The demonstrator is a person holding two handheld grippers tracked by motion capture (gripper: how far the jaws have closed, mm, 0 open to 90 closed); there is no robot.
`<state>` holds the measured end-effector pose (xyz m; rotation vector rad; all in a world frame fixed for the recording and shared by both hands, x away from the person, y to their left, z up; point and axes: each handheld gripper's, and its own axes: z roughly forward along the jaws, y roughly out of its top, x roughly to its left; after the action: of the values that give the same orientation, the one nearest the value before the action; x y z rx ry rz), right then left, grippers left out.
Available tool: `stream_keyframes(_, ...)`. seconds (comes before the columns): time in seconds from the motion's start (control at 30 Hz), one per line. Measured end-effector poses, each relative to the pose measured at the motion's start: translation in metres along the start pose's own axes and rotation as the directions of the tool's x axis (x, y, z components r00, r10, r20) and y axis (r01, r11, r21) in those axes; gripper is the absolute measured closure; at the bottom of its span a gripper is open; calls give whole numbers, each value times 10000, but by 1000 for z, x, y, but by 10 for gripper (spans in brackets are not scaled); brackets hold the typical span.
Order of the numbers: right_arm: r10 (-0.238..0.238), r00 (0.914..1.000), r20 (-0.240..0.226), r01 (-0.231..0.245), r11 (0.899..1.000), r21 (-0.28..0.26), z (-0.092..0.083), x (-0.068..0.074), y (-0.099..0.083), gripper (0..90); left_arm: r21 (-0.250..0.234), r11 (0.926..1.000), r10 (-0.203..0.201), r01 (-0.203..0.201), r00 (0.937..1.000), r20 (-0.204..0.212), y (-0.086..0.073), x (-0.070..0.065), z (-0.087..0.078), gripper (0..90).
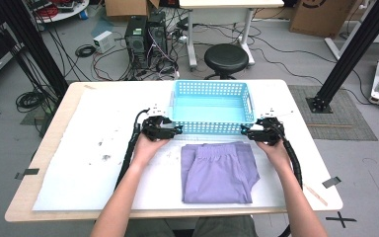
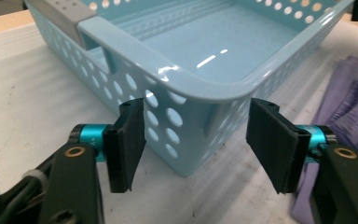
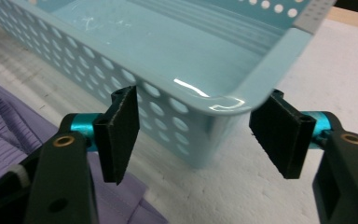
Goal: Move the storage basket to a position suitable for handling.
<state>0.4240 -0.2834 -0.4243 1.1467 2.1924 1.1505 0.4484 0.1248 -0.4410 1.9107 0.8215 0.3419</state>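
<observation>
A light blue perforated plastic basket stands empty on the white sheet at the back middle of the table. In front of it lies a folded purple garment. My left gripper is at the basket's near left corner. In the left gripper view that basket corner sits between the open jaws of the left gripper, with a gap at the pads. My right gripper is at the near right corner, and the rounded rim lies between the spread pads of the right gripper. The purple garment shows beside it.
A white sheet covers most of the wooden table. On the floor beyond the far edge are a black stool, computer towers with cables, and cardboard boxes. Black frame posts rise at both sides.
</observation>
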Motion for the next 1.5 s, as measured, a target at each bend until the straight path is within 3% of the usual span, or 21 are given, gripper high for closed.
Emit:
stream_keyframes(0.1, -257, 9994, 214, 255, 9996, 107, 4, 3, 0, 340, 25, 9999, -101, 101, 9999, -104, 1, 0, -1, 420)
stream_keyframes(0.17, -297, 9993, 243, 292, 9994, 197, 4, 2, -1, 391, 12, 10000, -49, 50, 9997, -223, 1, -1, -3, 460)
stream_keyframes(0.23, -247, 9997, 58, 245, 9991, 337, 4, 1, -2, 440, 112, 9993, 374, -369, 9980, -507, 3, -4, -4, 499)
stream_keyframes(0.3, -344, 9993, 166, 338, 9987, 377, 4, 3, -1, 440, 182, 9989, 436, -425, 9970, -639, 4, -6, -5, 504)
stream_keyframes(0.63, -548, 9985, -4, 547, 9971, 523, -6, 9, -5, 440, 311, 9964, 812, -793, 9944, -681, -3, -23, -18, 511)
stream_keyframes(1.2, -666, 9978, 0, 665, 9960, 593, -16, 16, -12, 442, 270, 9962, 845, -827, 9939, -707, -8, -34, -24, 509)
stream_keyframes(1.33, -739, 9973, -43, 740, 9959, 522, -17, 15, -13, 439, 381, 9978, 569, -545, 9963, -651, -8, -30, -28, 501)
stream_keyframes(1.5, -280, 9996, -70, 279, 9994, -226, -32, 10, -11, 329, 6, 9994, 343, -343, 9965, -765, -10, -27, -47, 345)
